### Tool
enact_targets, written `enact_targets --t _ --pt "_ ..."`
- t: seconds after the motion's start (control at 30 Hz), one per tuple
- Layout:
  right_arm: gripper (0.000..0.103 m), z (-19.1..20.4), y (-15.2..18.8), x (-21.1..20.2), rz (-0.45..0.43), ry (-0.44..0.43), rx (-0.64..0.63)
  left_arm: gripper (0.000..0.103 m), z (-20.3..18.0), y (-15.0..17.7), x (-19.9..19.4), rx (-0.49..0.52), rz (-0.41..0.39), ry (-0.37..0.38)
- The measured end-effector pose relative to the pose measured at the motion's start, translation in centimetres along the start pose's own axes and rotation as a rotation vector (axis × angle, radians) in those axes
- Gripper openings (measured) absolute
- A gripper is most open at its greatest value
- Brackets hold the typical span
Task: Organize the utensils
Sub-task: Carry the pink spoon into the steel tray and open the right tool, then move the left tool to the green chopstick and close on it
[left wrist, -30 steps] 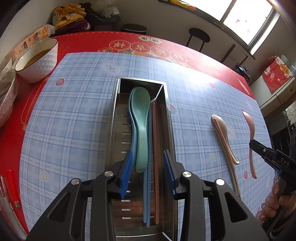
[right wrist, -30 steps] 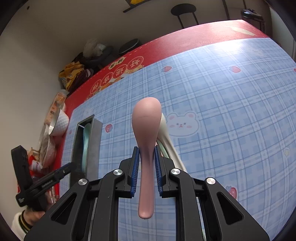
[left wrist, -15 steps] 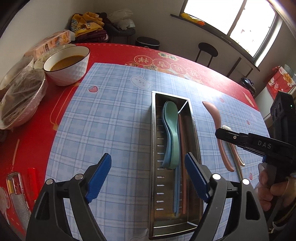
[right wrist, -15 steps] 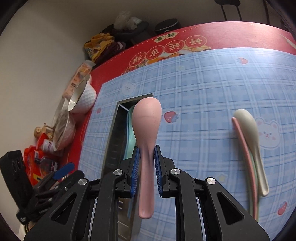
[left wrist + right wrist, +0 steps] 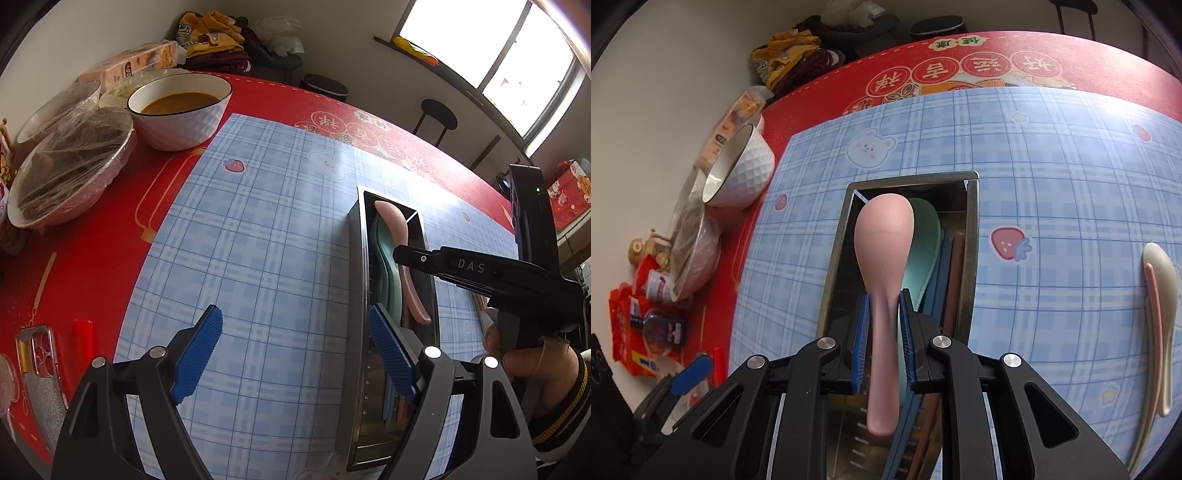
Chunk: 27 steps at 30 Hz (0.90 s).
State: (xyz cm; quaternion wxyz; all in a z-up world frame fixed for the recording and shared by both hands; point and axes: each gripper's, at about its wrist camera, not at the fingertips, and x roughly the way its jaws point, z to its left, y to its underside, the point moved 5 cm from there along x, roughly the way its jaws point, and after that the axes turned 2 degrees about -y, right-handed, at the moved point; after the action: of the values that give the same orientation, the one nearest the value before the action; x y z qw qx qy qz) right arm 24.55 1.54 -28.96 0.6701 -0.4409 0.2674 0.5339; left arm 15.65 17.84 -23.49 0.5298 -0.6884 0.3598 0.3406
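My right gripper [image 5: 882, 332] is shut on the handle of a pink spoon [image 5: 884, 258]. It holds the spoon lengthwise over the steel tray [image 5: 912, 179], bowl toward the far end, just above a green spoon [image 5: 925, 243] lying inside. Blue and brownish chopsticks [image 5: 947, 266] lie along the tray's right side. In the left wrist view the pink spoon [image 5: 400, 236] dips into the tray [image 5: 354, 295], held by the right gripper [image 5: 410, 254]. My left gripper [image 5: 295, 317] stands open over the checked mat, left of the tray, with nothing between its fingers. A cream spoon [image 5: 1163, 295] and pink chopsticks [image 5: 1152, 295] lie on the mat at right.
A white bowl of brown soup [image 5: 177, 107] and a film-covered bowl [image 5: 70, 166] stand at the table's far left. A phone case [image 5: 40, 369] and a red lighter [image 5: 83, 343] lie near the left edge. Snack packets and a small bottle [image 5: 661, 328] sit there too.
My left gripper let go of the green spoon, opened wide and drew away to the left of the tray. My right gripper carried the pink spoon leftward until it hangs over the tray.
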Motion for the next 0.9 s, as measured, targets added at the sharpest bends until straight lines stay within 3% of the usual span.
enact_targets --t 0.27,0.53,0.9 --pt "0.018 0.7 -0.5 0.6 0.006 -0.021 0.005 0.079 0.1 -0.1 0.2 -0.001 0.007 0.004" --pt "0.018 0.2 -0.8 -1.5 -0.039 -0.050 0.017 0.079 -0.9 -0.1 0.1 0.012 0.005 0.008" --pt "0.018 -5.8 1.8 -7.9 -0.162 0.056 -0.013 0.079 -5.9 -0.1 0.1 0.088 0.002 0.021"
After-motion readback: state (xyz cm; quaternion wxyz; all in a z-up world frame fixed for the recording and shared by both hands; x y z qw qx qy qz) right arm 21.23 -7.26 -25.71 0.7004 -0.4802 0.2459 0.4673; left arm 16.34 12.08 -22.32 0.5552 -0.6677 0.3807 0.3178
